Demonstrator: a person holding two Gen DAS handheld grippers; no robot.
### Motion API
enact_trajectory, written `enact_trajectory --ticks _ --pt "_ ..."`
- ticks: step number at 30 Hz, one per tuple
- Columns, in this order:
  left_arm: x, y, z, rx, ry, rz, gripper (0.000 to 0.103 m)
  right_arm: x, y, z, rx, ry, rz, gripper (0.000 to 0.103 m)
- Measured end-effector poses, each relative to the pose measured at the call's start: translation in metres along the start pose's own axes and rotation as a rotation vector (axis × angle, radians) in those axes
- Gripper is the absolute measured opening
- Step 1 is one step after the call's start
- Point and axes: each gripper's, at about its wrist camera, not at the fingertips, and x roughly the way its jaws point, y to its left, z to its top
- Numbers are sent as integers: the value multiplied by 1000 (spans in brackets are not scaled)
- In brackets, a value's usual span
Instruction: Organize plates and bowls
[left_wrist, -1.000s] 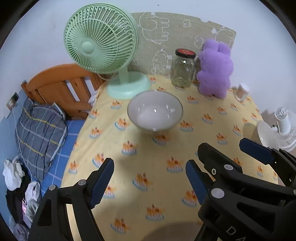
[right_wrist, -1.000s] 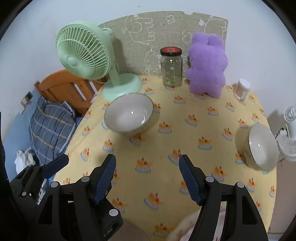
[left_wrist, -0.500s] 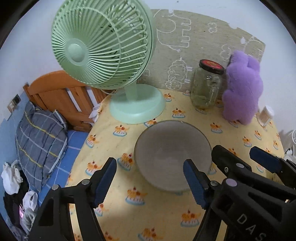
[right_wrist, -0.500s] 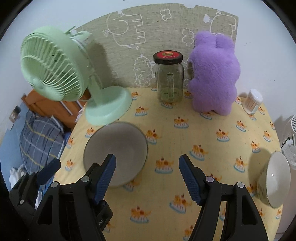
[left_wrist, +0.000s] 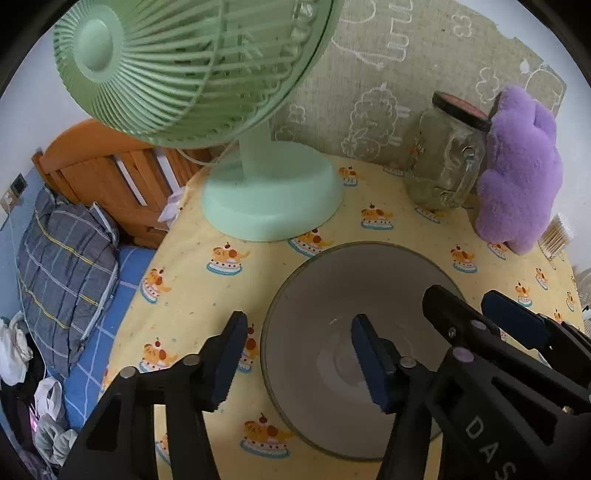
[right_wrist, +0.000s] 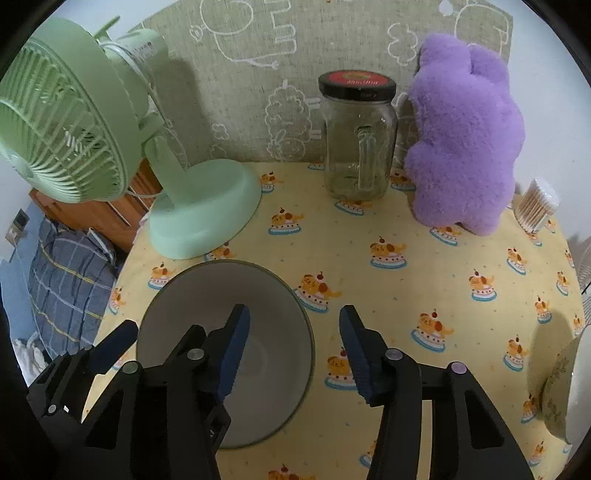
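I tilt both grippers steeply down over the grey bowl (left_wrist: 317, 332) near the fan (left_wrist: 258, 192). My left gripper (left_wrist: 299, 360) and right gripper (right_wrist: 293, 349), jaws just narrowed but unclamped, each straddle a rim edge.

- Grey bowl (left_wrist: 343, 295), empty, upright on the yellow tabletop (left_wrist: 207, 295), near the green fan's base (left_wrist: 273, 195).
- Second bowl (right_wrist: 565, 387), pale, patterned outside, at the far right edge.
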Motion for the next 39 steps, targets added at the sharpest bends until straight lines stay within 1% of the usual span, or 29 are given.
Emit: enact_trajectory --ticks 1,2,3,5,6,7,11,19,25,34,39 --pt "3 0 0 3 1 8 45 3 0 0 0 4 -4 47" --pt "5 1 1 4 3 8 43 6 1 1 -2 10 -7 40" --pt "9 1 2 4 10 9 43 9 2 1 -5 17 -12 38" --pt "13 2 3 0 16 -3 40 13 2 2 -1 21 -11 36" --pt "14 2 3 1 19 -5 39 15 2 2 1 23 -12 31" --pt "16 2 3 4 20 -5 37 17 2 3 1 28 -10 30" --pt "18 0 1 22 28 -2 35 22 0 1 -4 41 3 26" --pt "13 -4 -1 29 61 15 34 20 -5 0 30 73 18 26" --pt "6 -7 -7 18 98 1 34 9 -8 -4 30 77 6 26" --pt "-18 -18 -26 37 116 13 34 -14 -19 -22 64 105 16 26" --pt "-38 -28 -36 57 116 19 34 -34 -28 -34 77 110 20 26"
